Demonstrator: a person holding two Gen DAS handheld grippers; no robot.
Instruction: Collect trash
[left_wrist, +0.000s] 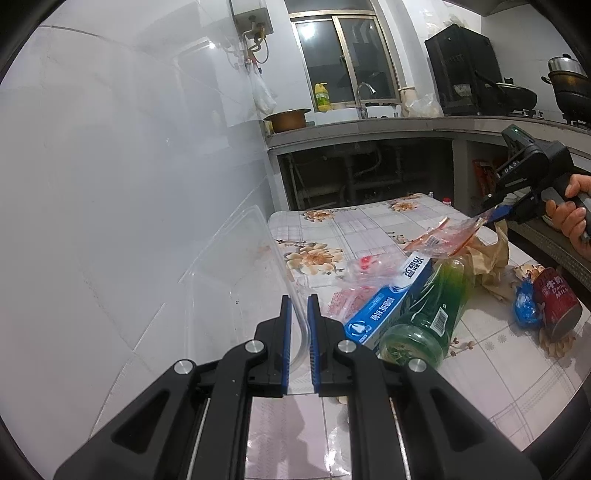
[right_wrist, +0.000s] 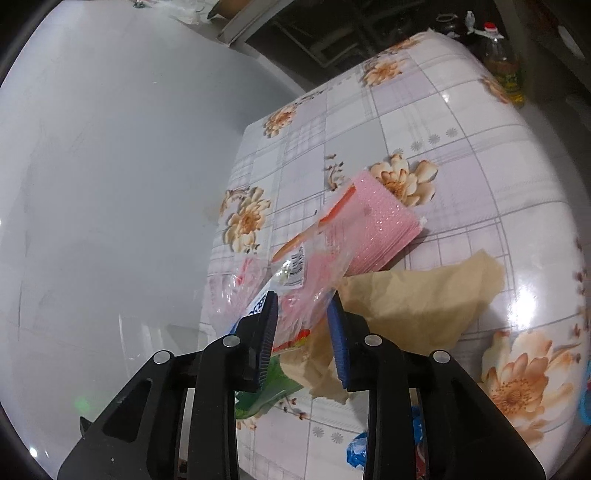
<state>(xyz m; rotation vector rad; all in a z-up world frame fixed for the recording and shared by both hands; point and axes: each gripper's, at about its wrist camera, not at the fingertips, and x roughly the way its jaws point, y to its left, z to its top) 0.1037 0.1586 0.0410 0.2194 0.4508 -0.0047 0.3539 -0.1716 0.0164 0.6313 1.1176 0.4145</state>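
Observation:
My left gripper (left_wrist: 299, 299) is shut on the rim of a clear plastic bin (left_wrist: 236, 266) and holds it tilted beside the table. Trash lies on the floral table: a blue toothpaste box (left_wrist: 388, 299), a green bottle (left_wrist: 432, 310), brown paper (left_wrist: 487, 258), a red can (left_wrist: 557, 299), a blue wrapper (left_wrist: 524, 302). My right gripper (right_wrist: 301, 306) is part open around the edge of a clear pink plastic package (right_wrist: 332, 240), which hangs lifted over the pile. The right gripper also shows in the left wrist view (left_wrist: 491, 214), with the package (left_wrist: 450, 236) at its tips.
A grey tiled wall (left_wrist: 110, 184) runs along the left of the table (right_wrist: 461, 147). A kitchen counter (left_wrist: 369, 125) with a sink, a pot and a stove stands behind. An oil bottle (right_wrist: 504, 62) stands on the floor past the table's far corner.

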